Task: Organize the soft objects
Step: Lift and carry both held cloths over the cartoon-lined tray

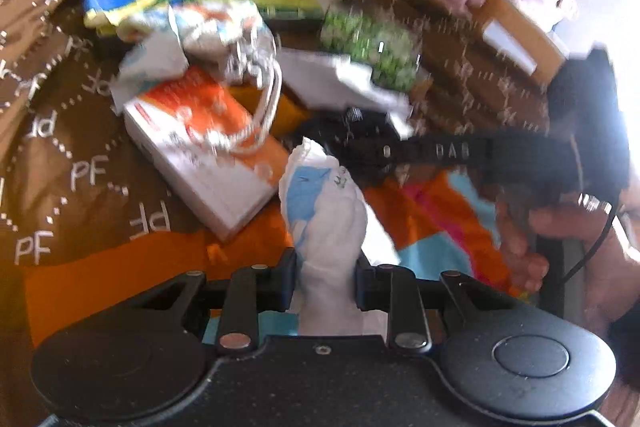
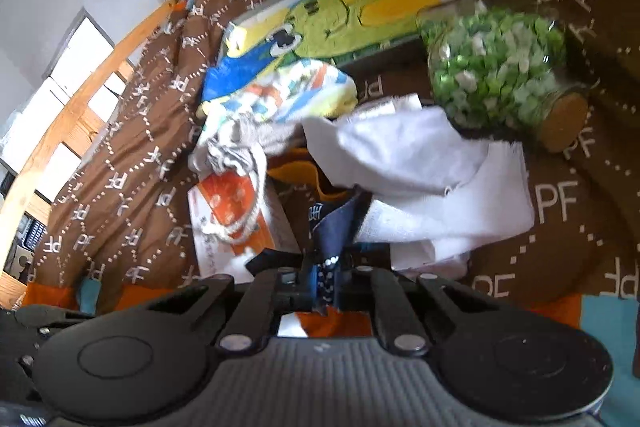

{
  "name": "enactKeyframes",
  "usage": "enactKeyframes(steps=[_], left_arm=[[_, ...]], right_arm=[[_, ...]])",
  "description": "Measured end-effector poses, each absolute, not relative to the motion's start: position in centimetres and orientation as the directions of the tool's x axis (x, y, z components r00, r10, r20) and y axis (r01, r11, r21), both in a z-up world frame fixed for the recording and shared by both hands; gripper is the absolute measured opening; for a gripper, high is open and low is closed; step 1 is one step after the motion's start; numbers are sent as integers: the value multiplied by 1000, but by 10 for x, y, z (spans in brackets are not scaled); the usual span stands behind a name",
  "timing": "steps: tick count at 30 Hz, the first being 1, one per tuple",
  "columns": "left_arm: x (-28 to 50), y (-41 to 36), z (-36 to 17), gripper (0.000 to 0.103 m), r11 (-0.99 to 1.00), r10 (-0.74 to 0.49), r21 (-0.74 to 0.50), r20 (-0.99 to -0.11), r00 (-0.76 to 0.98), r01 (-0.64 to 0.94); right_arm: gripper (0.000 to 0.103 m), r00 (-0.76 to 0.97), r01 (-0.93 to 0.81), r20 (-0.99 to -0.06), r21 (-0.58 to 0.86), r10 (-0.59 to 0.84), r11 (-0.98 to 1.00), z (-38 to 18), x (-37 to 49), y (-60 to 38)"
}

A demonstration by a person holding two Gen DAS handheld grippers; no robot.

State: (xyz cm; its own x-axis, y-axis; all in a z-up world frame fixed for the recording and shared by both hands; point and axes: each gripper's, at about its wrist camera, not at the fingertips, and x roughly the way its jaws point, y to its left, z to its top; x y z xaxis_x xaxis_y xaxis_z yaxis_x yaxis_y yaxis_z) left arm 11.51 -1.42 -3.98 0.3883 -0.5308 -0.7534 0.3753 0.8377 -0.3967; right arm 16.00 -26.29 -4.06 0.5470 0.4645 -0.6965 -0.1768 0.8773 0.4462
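— Left gripper (image 1: pixel 326 281)?
— Clamped on a white-and-blue cloth (image 1: pixel 320 203), just right of the orange box (image 1: pixel 204 143).
— Right gripper (image 2: pixel 325 281)?
— Pinching navy fabric (image 2: pixel 334 223), right of that box.

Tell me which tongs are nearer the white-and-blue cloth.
Left. The left tongs are shut on the white-and-blue cloth; the right tongs are apart from it, pinching a dark blue fabric.

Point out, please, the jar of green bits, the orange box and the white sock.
jar (image 2: pixel 496 75), right wrist view, glass side.
orange box (image 1: pixel 196 115), left wrist view, top face.
white sock (image 1: pixel 324 211), left wrist view, bunched middle.
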Motion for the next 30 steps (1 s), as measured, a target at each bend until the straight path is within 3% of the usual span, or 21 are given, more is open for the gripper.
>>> enactKeyframes(steps=[8, 16, 23, 30], left_arm=[[113, 12, -9, 29, 826, -563, -447, -636, 528, 342], [142, 15, 25, 29, 910, -412, -282, -544, 731, 304], [226, 34, 44, 30, 922, -333, -328, -399, 854, 206], [329, 39, 13, 30, 937, -252, -333, -433, 866, 106]], right_arm=[[8, 688, -252, -568, 398, 452, 882, -1, 135, -268], [8, 804, -311, -425, 296, 416, 903, 25, 154, -261], [8, 827, -336, -336, 349, 451, 875, 32, 236, -250], [8, 815, -301, -355, 416, 458, 858, 10, 325, -219]])
